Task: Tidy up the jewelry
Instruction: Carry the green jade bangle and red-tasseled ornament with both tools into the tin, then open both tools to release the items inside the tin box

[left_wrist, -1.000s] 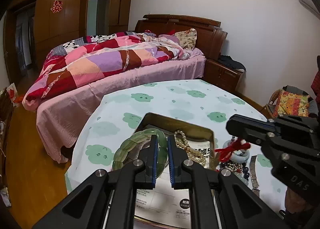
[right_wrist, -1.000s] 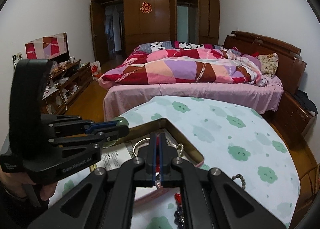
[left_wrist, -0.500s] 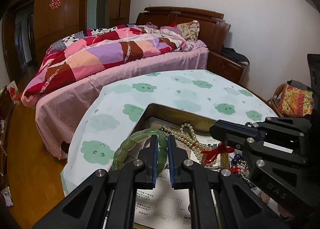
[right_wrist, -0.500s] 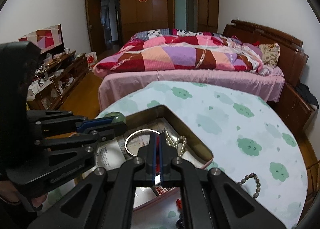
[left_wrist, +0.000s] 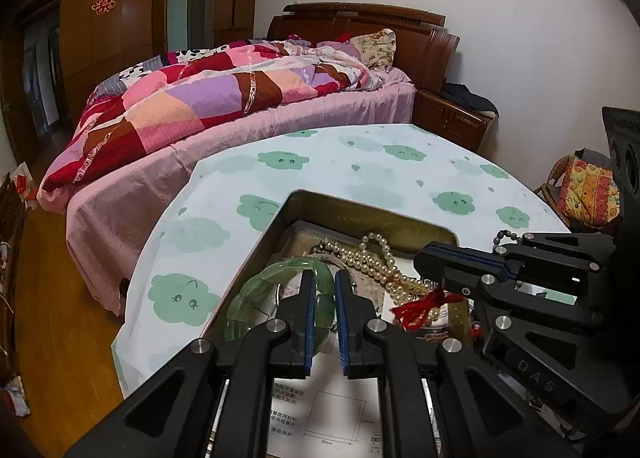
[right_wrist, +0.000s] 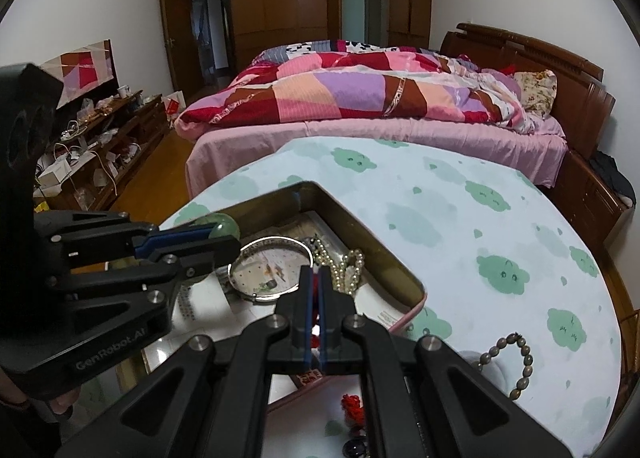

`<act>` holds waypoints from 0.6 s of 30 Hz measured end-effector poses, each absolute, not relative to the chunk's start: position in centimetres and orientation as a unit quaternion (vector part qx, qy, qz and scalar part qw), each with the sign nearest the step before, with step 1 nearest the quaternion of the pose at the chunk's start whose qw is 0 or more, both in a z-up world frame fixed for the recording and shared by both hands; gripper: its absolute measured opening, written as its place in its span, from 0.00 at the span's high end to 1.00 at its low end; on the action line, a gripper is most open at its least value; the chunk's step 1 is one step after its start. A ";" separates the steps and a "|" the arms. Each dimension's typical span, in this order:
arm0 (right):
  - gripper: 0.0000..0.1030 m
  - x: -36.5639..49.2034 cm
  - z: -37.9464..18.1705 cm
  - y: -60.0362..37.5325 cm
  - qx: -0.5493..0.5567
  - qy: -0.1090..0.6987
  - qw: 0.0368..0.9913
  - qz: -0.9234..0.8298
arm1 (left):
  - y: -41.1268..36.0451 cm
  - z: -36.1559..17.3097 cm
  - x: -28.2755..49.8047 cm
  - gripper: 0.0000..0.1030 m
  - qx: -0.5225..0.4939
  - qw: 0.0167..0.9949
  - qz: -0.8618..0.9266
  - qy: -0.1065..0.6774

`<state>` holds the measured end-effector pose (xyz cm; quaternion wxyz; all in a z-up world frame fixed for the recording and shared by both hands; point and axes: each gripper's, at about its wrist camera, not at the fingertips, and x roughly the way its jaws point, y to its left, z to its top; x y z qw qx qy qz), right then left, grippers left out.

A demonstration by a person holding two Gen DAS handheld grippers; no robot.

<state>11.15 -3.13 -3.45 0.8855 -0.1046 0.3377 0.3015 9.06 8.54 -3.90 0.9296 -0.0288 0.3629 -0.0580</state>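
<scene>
— Both grippers have sunk toward the metal box [left_wrist: 362,214] since a second ago, so its inside now fills more of each wrist view. What does the left gripper [left_wrist: 322,290] carry?

— It is clamped on the green bangle [left_wrist: 262,282], whose ring curves out to the left of its fingers, over the box's near-left part.

— And the right gripper [right_wrist: 315,286]?

— Its jaws are pressed together on a red tassel [left_wrist: 416,308], which hangs from the tips over the box, just beside the pearl necklace [left_wrist: 380,262].

— Where does the necklace lie?

— Inside the box, ahead and right of the left gripper, heaped on printed paper. A silver bangle [right_wrist: 270,272] lies flat there too, ahead-left of the right gripper.

— Anything outside the box?

— A dark bead bracelet [right_wrist: 508,362] rests on the cloud-print tablecloth [right_wrist: 460,214], right of the right gripper. Behind the table stands a bed [right_wrist: 360,94].
</scene>
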 end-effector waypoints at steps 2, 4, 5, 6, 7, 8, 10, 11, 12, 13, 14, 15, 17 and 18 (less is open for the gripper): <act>0.97 11.3 -3.6 -3.1 -0.105 0.339 0.885 0.300 | 8.6 -4.1 9.2 0.92 -0.029 0.928 -0.057 0.366; 0.97 11.4 -3.8 -3.2 -0.106 0.342 0.885 0.298 | 8.6 -4.3 9.4 0.92 -0.030 0.928 -0.057 0.368; 0.97 11.5 -3.8 -3.2 -0.105 0.343 0.885 0.298 | 8.6 -4.3 9.5 0.92 -0.031 0.927 -0.056 0.369; 0.97 11.6 -3.9 -3.2 -0.105 0.344 0.884 0.297 | 8.7 -4.4 9.5 0.92 -0.031 0.927 -0.056 0.369; 0.97 11.6 -4.0 -3.3 -0.104 0.346 0.884 0.297 | 8.7 -4.5 9.6 0.92 -0.032 0.927 -0.056 0.370; 0.97 11.6 -4.1 -3.3 -0.103 0.347 0.884 0.297 | 8.7 -4.5 9.6 0.92 -0.033 0.926 -0.056 0.372; 0.97 11.6 -4.2 -3.4 -0.103 0.348 0.883 0.297 | 8.8 -4.7 9.7 0.92 -0.033 0.925 -0.055 0.373; 0.97 11.6 -4.2 -3.4 -0.103 0.349 0.883 0.297 | 8.8 -4.8 9.7 0.92 -0.033 0.925 -0.054 0.374; 0.97 11.6 -4.3 -3.4 -0.102 0.349 0.882 0.299 | 8.8 -4.8 9.7 0.92 -0.034 0.925 -0.055 0.375; 0.97 11.6 -4.3 -3.4 -0.101 0.350 0.881 0.300 | 8.8 -4.8 9.7 0.91 -0.033 0.925 -0.056 0.376; 0.96 11.6 -4.4 -3.4 -0.100 0.352 0.880 0.303 | 8.8 -4.8 9.7 0.91 -0.033 0.925 -0.054 0.376; 0.95 11.6 -4.5 -3.5 -0.095 0.355 0.878 0.308 | 8.8 -4.8 9.7 0.91 -0.032 0.925 -0.052 0.376; 0.92 11.5 -4.6 -3.6 -0.089 0.356 0.877 0.310 | 8.7 -4.7 9.6 0.82 -0.030 0.924 -0.050 0.377; 0.89 11.5 -4.7 -3.8 -0.087 0.357 0.878 0.308 | 8.7 -4.6 9.6 0.76 -0.028 0.925 -0.047 0.376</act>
